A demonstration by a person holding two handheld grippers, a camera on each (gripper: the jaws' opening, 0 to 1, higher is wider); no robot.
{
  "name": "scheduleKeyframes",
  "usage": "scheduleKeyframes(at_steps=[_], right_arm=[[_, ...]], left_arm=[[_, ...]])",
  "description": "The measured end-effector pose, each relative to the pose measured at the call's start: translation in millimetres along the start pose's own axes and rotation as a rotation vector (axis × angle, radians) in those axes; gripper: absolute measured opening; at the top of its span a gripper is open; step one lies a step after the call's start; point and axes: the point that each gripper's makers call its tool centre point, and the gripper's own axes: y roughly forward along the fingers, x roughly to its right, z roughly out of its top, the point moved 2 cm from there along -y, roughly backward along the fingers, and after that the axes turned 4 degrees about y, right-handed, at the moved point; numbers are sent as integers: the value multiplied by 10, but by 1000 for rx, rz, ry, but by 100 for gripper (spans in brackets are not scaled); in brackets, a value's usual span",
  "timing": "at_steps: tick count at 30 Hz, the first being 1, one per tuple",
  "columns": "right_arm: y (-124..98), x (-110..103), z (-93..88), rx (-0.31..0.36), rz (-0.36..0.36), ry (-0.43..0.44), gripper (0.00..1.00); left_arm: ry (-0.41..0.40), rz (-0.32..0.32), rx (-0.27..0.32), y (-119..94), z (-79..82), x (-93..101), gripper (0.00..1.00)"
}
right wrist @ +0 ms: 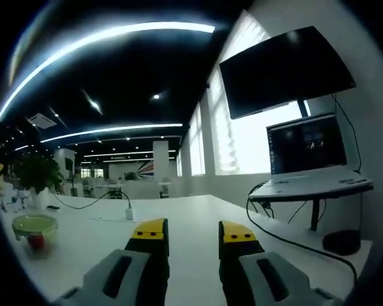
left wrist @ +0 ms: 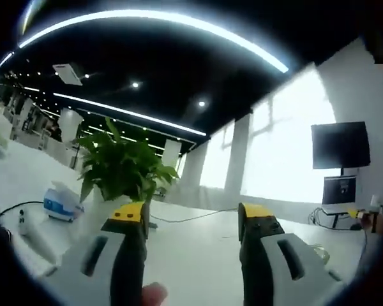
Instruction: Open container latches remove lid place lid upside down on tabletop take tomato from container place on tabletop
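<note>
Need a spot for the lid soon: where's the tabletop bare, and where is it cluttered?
Bare: the tabletop between the container and the laptop stand, ahead of the right gripper. Crowded: around the plant, with a tissue box and cable beside it.

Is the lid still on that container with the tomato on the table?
On, it seems. In the right gripper view the green lid sits over the clear container, with the tomato inside. The latches are too small to judge.

The container (right wrist: 34, 230) sits on the white tabletop (right wrist: 179, 223), far off to the left in the right gripper view. Pale green lid (right wrist: 34, 222) is on top, something red showing underneath, probably the tomato (right wrist: 36, 241).
</note>
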Motion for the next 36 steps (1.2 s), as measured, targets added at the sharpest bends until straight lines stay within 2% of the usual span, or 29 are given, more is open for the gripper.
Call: scheduleKeyframes(at_steps=[2,3,5,10,16,19,25,30,36], right_arm=[[-2,-8,1,-1,2,-1,25],[-4,-12,7,0,2,-1,25],[-4,-16,17,3,3,-1,25],[-17,-35,36,6,5,-3,25],[-44,-32,45,8,4,-3,25],[-54,-21,52,8,3,-5,25],[-73,-9,85,12,1,-10,25],[-99,11,88,15,-2,-8,25],[-138,90,86,19,-14,3,25]], left_arm=[[-16,-98,-16,75,48,191,59],[45,-131,-36,127,75,270,60],[98,-164,-55,218,137,371,60],[124,-268,-53,415,324,635,60],[177,-379,-73,616,394,948,59],[226,-450,-98,723,377,1142,59],[254,-586,-145,871,316,1499,60],[315,-675,-196,942,211,1758,60],[389,-756,-226,993,127,2092,59]])
